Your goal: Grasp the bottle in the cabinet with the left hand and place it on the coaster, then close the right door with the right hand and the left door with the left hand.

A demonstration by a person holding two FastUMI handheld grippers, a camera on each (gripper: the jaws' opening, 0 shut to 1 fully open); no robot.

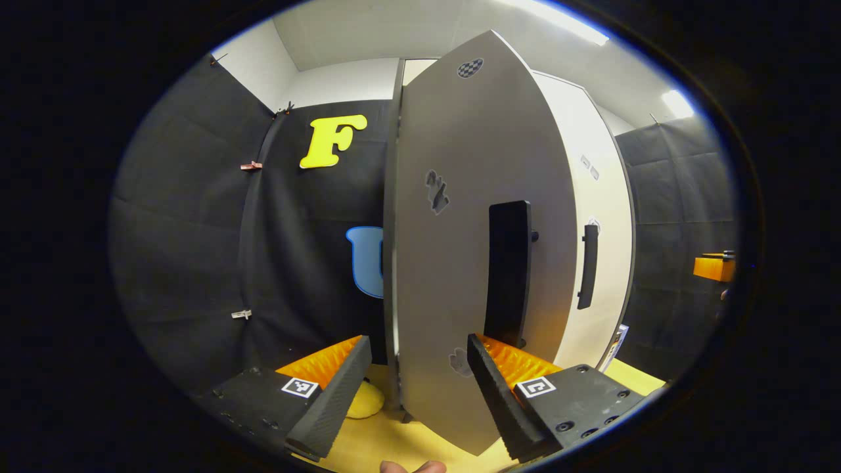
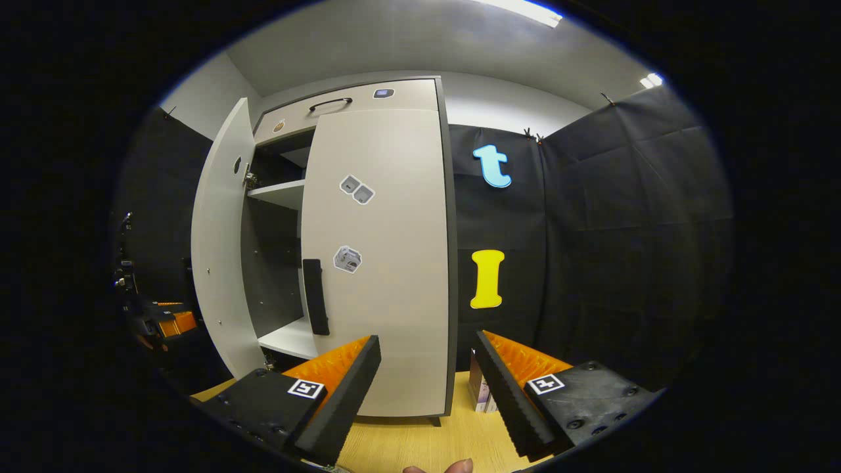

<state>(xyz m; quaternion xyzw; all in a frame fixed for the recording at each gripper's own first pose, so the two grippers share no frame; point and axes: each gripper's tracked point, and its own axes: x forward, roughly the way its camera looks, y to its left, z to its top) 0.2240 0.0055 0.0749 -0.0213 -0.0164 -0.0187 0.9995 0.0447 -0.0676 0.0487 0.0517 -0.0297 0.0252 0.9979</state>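
Staged recording booth, not a real home.
Black padded cloth walls [image 2: 624, 217] clipped up on all sides, white ceiling with strip lights [image 2: 519, 10], one tall pale grey two-door cabinet with black handles [image 2: 381, 263] standing on a light wooden tabletop [image 2: 407, 447]; stickers on the cabinet doors.

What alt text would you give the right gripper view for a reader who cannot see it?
A tall pale cabinet fills the middle: its right door is closed, its left door swung open on bare shelves. The right tongs hang open in front, above a wooden table.
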